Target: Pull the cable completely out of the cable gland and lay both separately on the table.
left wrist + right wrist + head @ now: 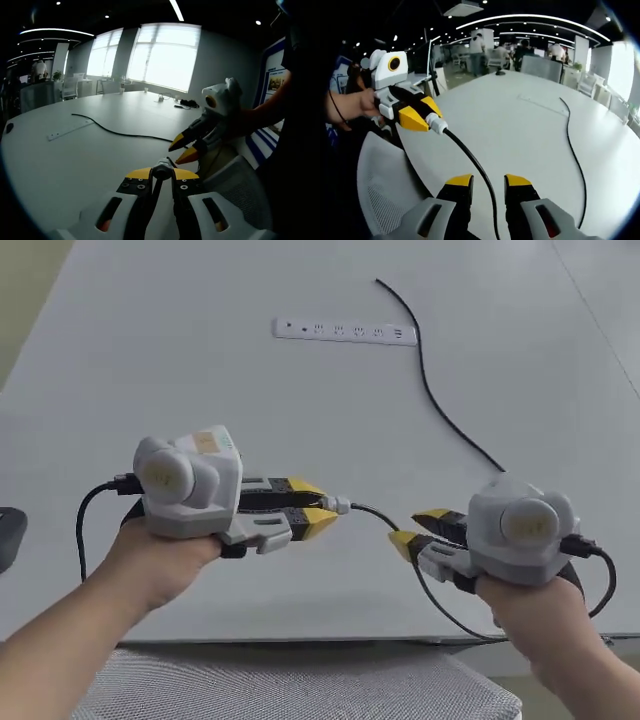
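One small, pale cable gland [338, 505] is held in the air just above the counter [300, 410], pinched between the yellow tips of the left tongs [325, 506], which are closed on it. The thin black cable [375, 512] comes out of its end in a slack curve, so the two are not yet separated. That cable runs on between the tips of the right tongs [418, 527], which stand apart on either side of it without clamping. My guess is that the left side anchors the gland while the right lines up to close on the cable and draw it out. Farther back on the counter lie a white power strip [345, 332] and a long black cord [430, 390], well apart from the work
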### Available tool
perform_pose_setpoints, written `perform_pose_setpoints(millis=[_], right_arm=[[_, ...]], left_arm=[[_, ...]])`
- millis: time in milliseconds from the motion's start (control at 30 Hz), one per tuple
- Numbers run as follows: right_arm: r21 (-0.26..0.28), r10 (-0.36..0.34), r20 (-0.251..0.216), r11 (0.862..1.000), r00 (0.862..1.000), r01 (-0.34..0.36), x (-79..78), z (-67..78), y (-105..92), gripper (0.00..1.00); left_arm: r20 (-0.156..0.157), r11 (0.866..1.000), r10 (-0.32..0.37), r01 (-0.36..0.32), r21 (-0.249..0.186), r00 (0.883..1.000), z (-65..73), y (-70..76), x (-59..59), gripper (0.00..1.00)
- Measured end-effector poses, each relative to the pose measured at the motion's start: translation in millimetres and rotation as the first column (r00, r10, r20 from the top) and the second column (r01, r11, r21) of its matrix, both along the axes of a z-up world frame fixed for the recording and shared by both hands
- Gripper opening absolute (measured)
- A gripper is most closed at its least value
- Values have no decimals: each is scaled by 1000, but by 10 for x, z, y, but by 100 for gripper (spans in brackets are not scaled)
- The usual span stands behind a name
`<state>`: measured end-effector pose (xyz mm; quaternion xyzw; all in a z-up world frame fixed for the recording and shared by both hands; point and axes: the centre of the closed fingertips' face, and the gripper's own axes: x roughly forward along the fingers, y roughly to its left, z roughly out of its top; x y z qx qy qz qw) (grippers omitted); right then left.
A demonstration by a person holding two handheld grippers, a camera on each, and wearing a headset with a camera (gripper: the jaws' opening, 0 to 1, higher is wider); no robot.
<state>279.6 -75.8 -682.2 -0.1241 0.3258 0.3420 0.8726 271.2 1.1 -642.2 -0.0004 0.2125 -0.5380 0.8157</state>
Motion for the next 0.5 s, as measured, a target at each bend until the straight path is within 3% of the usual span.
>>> perform_pose_setpoints(millis=[167,267,500], right_arm=[[-94,144,84,986,986,-136,28,141,174,23],[-152,242,132,963,961,-222,15,219,340,23],[-228,354,167,922,920,-313,-14,236,559,20]], left_arm=[[-3,1000,3,-3,3,1000,-1,5,-1,15],[-5,1000,5,-5,4,1000,-6,17,3,15],[-8,1000,8,-7,1,1000,-6,14,0,15]])
